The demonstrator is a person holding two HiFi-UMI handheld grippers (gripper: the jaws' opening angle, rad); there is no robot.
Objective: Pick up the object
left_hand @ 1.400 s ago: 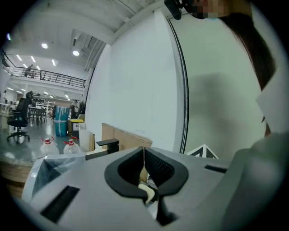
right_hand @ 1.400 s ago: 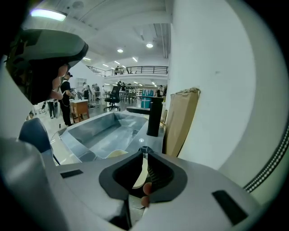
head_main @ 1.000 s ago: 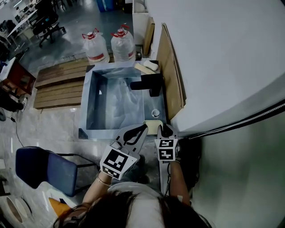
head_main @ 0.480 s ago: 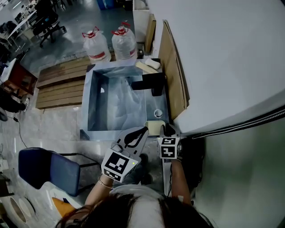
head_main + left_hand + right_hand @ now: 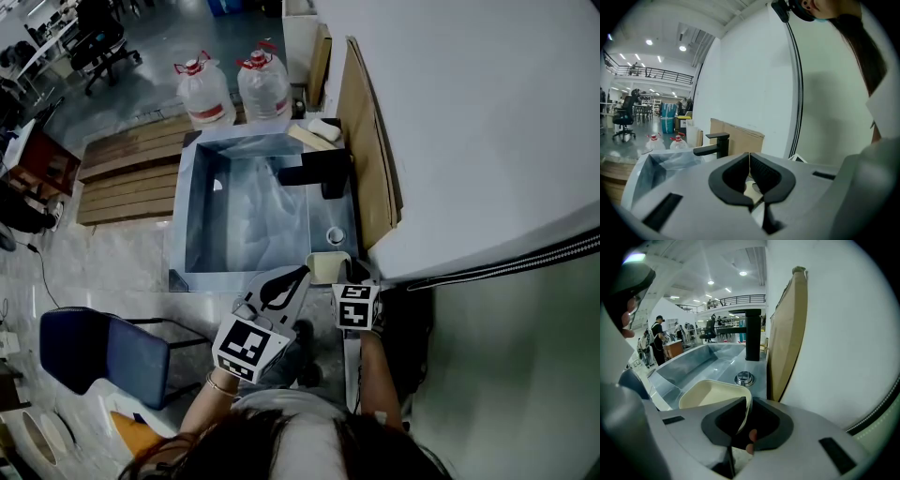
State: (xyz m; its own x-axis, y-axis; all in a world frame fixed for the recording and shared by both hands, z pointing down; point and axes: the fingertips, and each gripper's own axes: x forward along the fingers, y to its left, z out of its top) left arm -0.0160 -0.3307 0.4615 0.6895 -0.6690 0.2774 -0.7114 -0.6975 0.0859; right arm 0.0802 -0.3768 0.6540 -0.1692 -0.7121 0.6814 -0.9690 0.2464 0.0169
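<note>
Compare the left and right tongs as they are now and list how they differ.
The left tongs are closed on nothing, pads meeting; the right tongs are closed on the rim of the cream dish. In the head view the left tongs slant in toward the dish, while the right tongs point straight ahead at its near edge. Both are shut, with black pads.

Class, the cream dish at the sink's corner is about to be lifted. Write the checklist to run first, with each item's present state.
1. Right gripper shut on the cream dish by its rim: ok.
2. Left gripper shut, holding nothing: ok.
3. Dish holds nothing that could spill: ok, its inside looks bare.
4. Black faucet away from the dish: ok, it stands further along the sink.
5. Dish's underside free of the sink's edge: cannot tell.
</note>
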